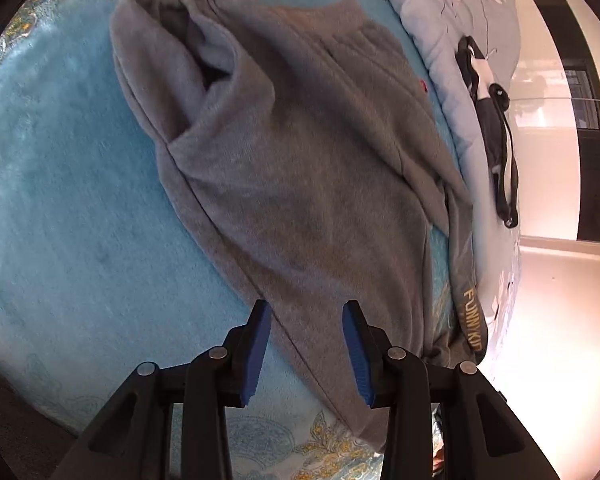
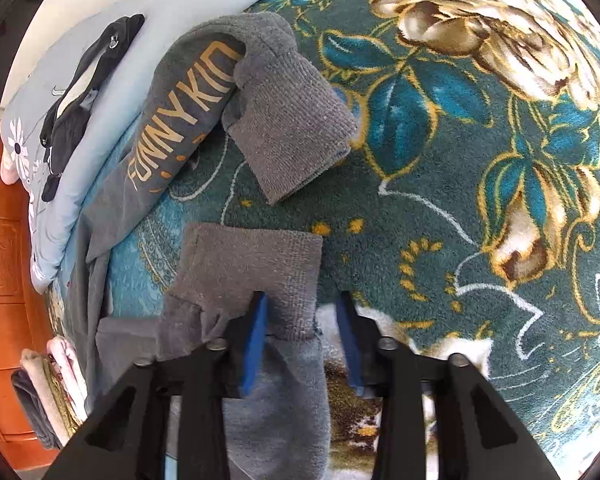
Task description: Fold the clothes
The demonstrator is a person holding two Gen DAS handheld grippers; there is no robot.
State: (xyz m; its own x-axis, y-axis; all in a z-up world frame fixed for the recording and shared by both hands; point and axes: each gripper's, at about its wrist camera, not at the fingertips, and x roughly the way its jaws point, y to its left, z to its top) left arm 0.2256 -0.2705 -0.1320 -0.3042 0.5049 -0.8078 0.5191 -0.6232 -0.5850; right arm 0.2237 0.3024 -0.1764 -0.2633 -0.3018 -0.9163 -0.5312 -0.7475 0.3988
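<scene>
I see the grey sweatpants [image 1: 300,168] lying crumpled on the teal floral blanket [image 1: 60,208], waistband end away from my left camera, one leg running down toward the left gripper [image 1: 306,320]. That gripper's blue pads [image 1: 256,356] stand wide apart, with the grey leg fabric passing between and beneath them; I cannot tell whether either pad touches the cloth. A second leg with gold "FUNNYKID" lettering [image 1: 470,320] trails along the blanket's edge beside the main body of the pants.

In the right wrist view the same lettering [image 2: 180,120] runs up that leg, which ends in a ribbed cuff [image 2: 288,128] folded over on the blanket [image 2: 460,200]. Nearer my camera lies the other ribbed cuff [image 2: 256,276], and the right gripper [image 2: 304,304] is spread wide around its edge: one blue pad [image 2: 256,344] sits against the cuff fabric, the other is clear of it over the blanket.

Beyond the lettered leg, a pale blue quilt with white daisies [image 2: 100,60] borders the blanket, with a black and white garment [image 2: 84,80] lying on it. Past the quilt stands orange wooden furniture [image 2: 4,240], and a small stack of folded clothes [image 2: 48,392] sits beside it.
</scene>
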